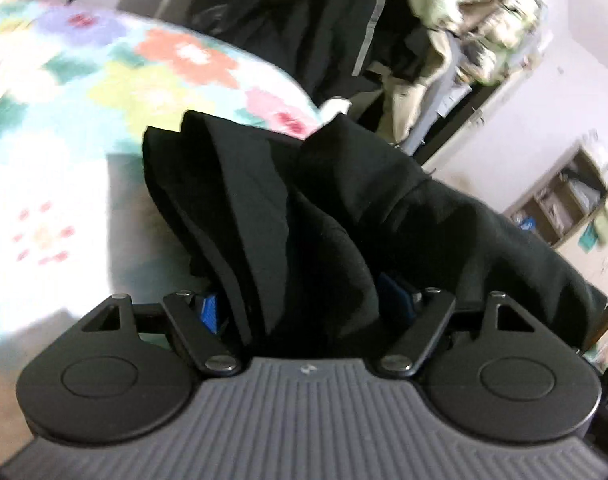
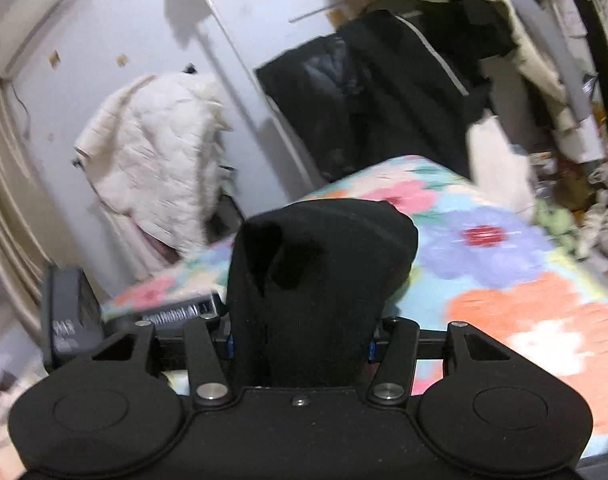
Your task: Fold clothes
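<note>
— What is held by the left gripper?
— Black cloth is pinched between its fingers and bunched up past the tips.
— And the right gripper?
— The same black cloth is squeezed between its fingers too. The flowery blanket is seen beyond both.

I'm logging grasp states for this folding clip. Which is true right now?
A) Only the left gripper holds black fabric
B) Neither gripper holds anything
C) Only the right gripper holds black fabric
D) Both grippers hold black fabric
D: in each wrist view, bunched black garment fills the gap between the fingers, for the left gripper and the right gripper alike, above the floral bedspread.
</note>
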{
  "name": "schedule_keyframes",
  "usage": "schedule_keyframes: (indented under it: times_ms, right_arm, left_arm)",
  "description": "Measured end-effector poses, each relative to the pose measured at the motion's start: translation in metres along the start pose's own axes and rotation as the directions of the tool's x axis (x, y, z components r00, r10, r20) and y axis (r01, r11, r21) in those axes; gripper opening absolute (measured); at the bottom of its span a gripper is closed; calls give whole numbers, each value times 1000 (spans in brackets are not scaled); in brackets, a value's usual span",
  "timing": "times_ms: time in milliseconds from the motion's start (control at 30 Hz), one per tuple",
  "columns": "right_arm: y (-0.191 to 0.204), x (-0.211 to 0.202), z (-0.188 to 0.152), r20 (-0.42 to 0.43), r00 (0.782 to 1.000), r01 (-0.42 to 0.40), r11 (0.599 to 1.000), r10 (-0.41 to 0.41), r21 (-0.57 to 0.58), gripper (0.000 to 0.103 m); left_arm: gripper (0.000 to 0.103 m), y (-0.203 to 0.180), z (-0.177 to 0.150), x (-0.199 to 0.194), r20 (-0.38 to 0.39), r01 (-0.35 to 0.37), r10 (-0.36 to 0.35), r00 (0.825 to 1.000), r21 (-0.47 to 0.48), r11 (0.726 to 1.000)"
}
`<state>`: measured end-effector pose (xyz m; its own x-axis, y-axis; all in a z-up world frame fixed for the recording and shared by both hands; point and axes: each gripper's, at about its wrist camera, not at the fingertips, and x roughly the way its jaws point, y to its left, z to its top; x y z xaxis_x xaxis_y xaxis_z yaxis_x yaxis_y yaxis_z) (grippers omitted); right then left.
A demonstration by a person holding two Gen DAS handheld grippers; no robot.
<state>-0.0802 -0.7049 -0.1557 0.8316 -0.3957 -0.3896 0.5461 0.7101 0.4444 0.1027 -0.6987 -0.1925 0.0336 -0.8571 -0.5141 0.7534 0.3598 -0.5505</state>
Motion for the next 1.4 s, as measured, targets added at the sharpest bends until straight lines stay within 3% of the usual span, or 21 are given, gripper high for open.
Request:
schedule_keyframes:
  times_ms: [67,167,300,400,467,533,600,633,667,733,767,867,967,1100,1167,1233,1333,1400]
  right_arm:
    - [-23,-9,3,-27,999,43,998,-42,40,56]
    - [-74,-10,-2,-96,991,108,971,-89,214,60]
    - [-114,-14,-4,-120,984,163,924,-129,346,68]
    - [-106,-23,0,-100,973,230,928,-209,292,70]
    - [-94,-31,2,-76,960,280,933,-270,226,70]
    - [-65,-37,7,-12,919,395,918,-395,46,70]
    - [-29,-42,9,103,871,491,856,-480,-161,70]
    - [-14,-44,8,152,867,498,832,-475,-242,70]
    - [-2,-45,7,183,878,479,823,-443,-305,72]
    - [12,-30,2,145,912,408,825,-383,-390,75]
    - [15,-19,-1,108,917,391,816,-383,-426,75]
    - [12,18,-15,-16,903,359,775,-429,-520,76]
    - [19,30,-19,-6,880,391,733,-474,-557,76]
    - [39,37,-28,-5,900,343,714,-436,-610,76]
    - [42,41,-34,-13,897,337,704,-441,-625,76]
    - [42,44,-37,-20,894,336,701,-447,-630,77]
    - [39,52,-36,-39,893,331,712,-449,-620,78]
    - [38,53,-39,-33,893,332,705,-449,-626,78]
  left_arm:
    - [76,-20,-4,10,-23,-9,11,1000,86,996]
    - [76,-37,-6,12,-57,-38,47,997,162,986]
    - [82,-46,-2,-22,-9,-12,14,1000,212,977]
    - [87,-53,-1,-43,25,-37,31,999,303,952]
    - [87,-57,-6,-35,-6,-67,75,997,367,928]
    - [87,-53,-13,-22,-44,-75,98,994,373,925]
    - [87,-50,-19,-11,-76,-80,116,990,369,926]
    - [87,-49,-21,-8,-80,-80,116,990,366,927]
    - [87,-49,-18,-10,-71,-77,111,991,370,926]
    - [87,-50,-12,-15,-54,-73,101,993,379,923]
    - [89,-51,-9,-17,-46,-71,95,994,383,921]
    - [87,-52,0,-23,-21,-65,79,997,396,916]
    - [88,-53,8,-29,4,-59,63,998,409,911]
    - [88,-54,20,-25,3,-26,28,1000,440,898]
    - [90,-47,18,-4,-13,-93,109,994,439,894]
    - [94,-33,12,14,-25,-150,175,984,406,901]
    - [96,-14,5,21,-38,-117,134,990,300,947]
    - [102,-4,3,22,-39,-104,118,992,252,962]
